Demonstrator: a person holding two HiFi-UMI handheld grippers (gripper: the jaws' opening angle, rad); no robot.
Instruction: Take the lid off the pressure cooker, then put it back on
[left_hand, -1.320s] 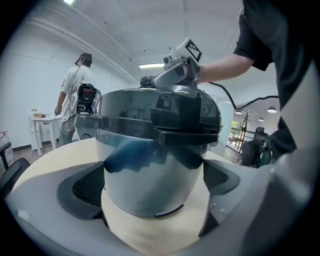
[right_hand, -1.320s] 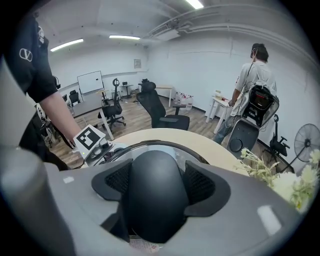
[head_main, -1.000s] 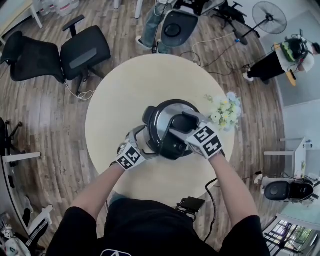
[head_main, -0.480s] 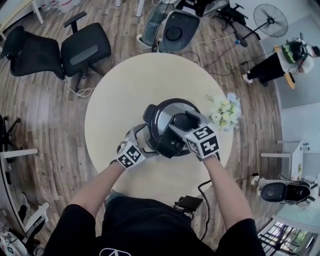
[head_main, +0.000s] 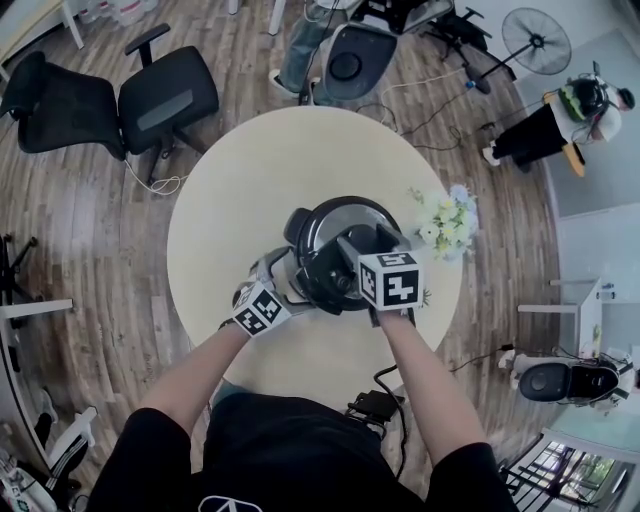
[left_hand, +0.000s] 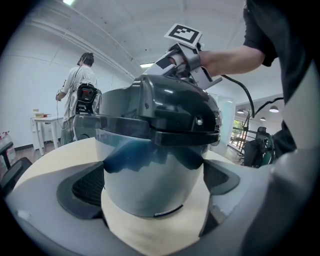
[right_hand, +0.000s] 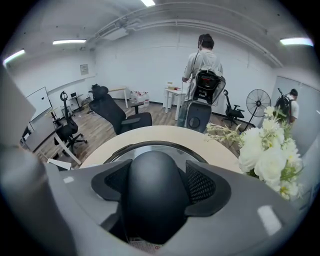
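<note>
Right gripper (head_main: 358, 255) is clamped on the black lid handle (right_hand: 152, 200), pads pressed to both flanks of its dome. The lid (head_main: 335, 222) sits on the pressure cooker (left_hand: 150, 175) mid-way across the round table (head_main: 260, 170). The left gripper (left_hand: 152, 182) has its jaws against either side of the steel body, low down. The likeliest trouble is a slip. The handle is smooth and rounded, so a hard twist could spin the pads off it, or turn the whole pot if the left grip gives. A lid swung wide could also clip the flowers (head_main: 445, 222) (they stand just beside the pot on the right). The right forearm comes from the near edge, its gripper pitched steeply down; the left reaches in low, close to level.
</note>
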